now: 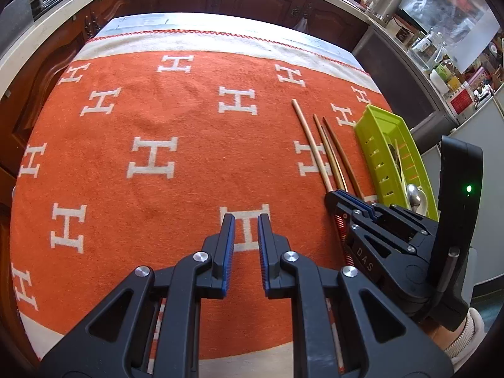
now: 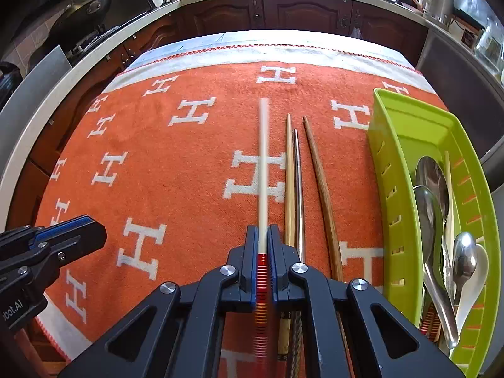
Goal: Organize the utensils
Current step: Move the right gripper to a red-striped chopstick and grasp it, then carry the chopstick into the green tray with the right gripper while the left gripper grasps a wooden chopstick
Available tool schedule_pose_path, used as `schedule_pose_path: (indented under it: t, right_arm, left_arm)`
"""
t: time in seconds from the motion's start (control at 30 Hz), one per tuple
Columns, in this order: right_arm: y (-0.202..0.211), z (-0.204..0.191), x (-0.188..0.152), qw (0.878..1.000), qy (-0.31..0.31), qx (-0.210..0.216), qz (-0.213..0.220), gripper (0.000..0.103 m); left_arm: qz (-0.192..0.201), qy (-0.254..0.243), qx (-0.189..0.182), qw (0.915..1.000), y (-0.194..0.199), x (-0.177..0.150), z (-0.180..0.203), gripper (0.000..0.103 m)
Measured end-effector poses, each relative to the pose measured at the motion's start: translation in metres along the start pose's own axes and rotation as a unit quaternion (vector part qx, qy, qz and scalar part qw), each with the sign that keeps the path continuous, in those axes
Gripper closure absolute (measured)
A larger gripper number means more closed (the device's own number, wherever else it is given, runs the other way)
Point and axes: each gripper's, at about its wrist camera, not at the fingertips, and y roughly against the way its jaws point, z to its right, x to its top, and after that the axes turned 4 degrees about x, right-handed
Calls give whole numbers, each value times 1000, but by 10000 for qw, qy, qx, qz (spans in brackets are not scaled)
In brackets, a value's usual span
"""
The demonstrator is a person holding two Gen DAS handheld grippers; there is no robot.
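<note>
- My left gripper [image 1: 246, 220] hangs over the left-middle of the orange blanket [image 1: 176, 189] with white H marks that covers the desk; its jaws are parted with nothing between them, and an H shows through the gap.
- In the right wrist view the same gripper's blue-padded tip pokes in from the left edge, low over the blanket.
- My right gripper [image 2: 263, 231] has its jaws clenched on a pale chopstick [image 2: 263, 157] with a red-ringed end; the stick points straight ahead along the fingers and looks blurred.
- Just right of it, three more chopsticks lie side by side on the blanket: a light wooden chopstick [image 2: 289, 176], a metal chopstick [image 2: 297, 186] touching it, and a dark wooden chopstick [image 2: 321, 189] a little apart, angled slightly.
- Their near ends run under my right gripper.
- Further right stands a lime-green slotted tray [image 2: 397, 163], lengthwise at the blanket's right edge.
- Inside the tray lie several metal spoons [image 2: 431, 214], a white spoon [image 2: 475, 280] and at least one pale stick along the far wall.
- Behind the desk runs a row of dark wooden cabinets [image 2: 283, 12].
</note>
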Motion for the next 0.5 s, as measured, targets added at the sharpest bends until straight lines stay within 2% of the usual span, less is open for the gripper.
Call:
schedule_pose_path:
  t: [0.2, 0.33, 0.5]
  right_arm:
    - [14, 15, -6, 9969, -459, 630, -40, 98]
    - [34, 20, -10, 9941, -589, 904, 69, 98]
    - [63, 28, -16, 9915, -677, 1075, 275, 98]
  left_arm:
    - [9, -168, -102, 9998, 2, 1, 16, 91]
    - [31, -297, -168, 9994, 5, 1, 25, 73]
    - [-5, -488, -297, 9984, 6, -1, 42, 73]
